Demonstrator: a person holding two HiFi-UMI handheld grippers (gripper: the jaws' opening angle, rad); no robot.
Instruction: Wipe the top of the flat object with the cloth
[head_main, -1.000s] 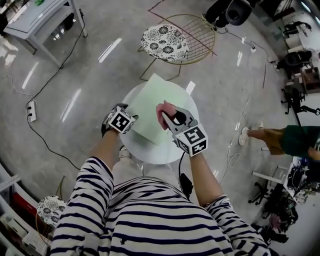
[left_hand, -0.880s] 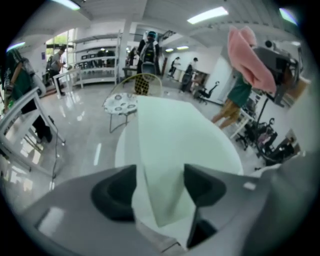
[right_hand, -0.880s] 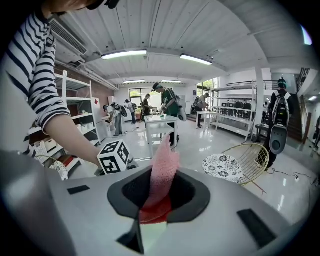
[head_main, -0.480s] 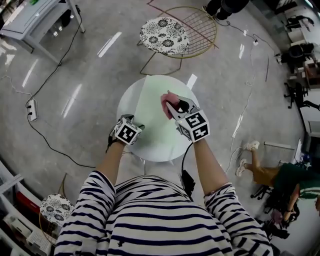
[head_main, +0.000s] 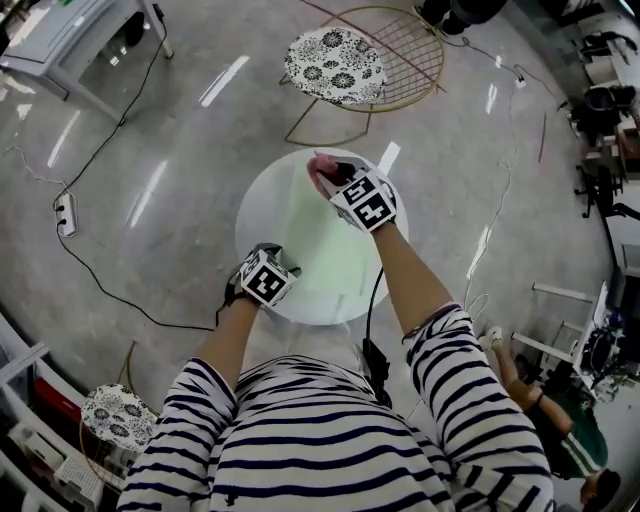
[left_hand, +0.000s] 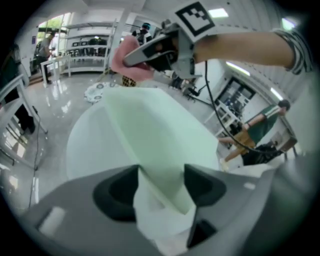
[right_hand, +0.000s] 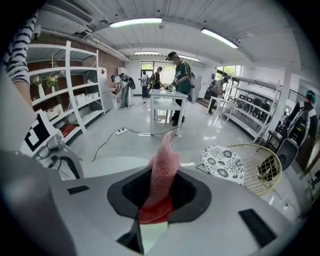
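Observation:
A pale green flat board (head_main: 325, 240) lies on a round white table (head_main: 262, 200). My left gripper (head_main: 282, 264) is at the board's near left corner. In the left gripper view the board (left_hand: 160, 125) runs between the two pads, and that gripper (left_hand: 162, 175) is closed on the corner. My right gripper (head_main: 337, 175) is at the board's far end, shut on a pink cloth (head_main: 322, 172). The cloth (right_hand: 164, 167) sticks up out of the closed right gripper (right_hand: 159, 197). From the left gripper view the cloth (left_hand: 127, 60) hangs at the board's far edge.
A gold wire chair with a patterned cushion (head_main: 335, 65) stands just beyond the table. A power strip (head_main: 66, 215) and its cable lie on the floor to the left. A grey table (head_main: 60, 40) is at the far left. A person (head_main: 560, 430) is at the lower right.
My right gripper has carried the pink cloth from the board's middle to its far end. My left gripper has slid back to the near corner. The person at right has moved.

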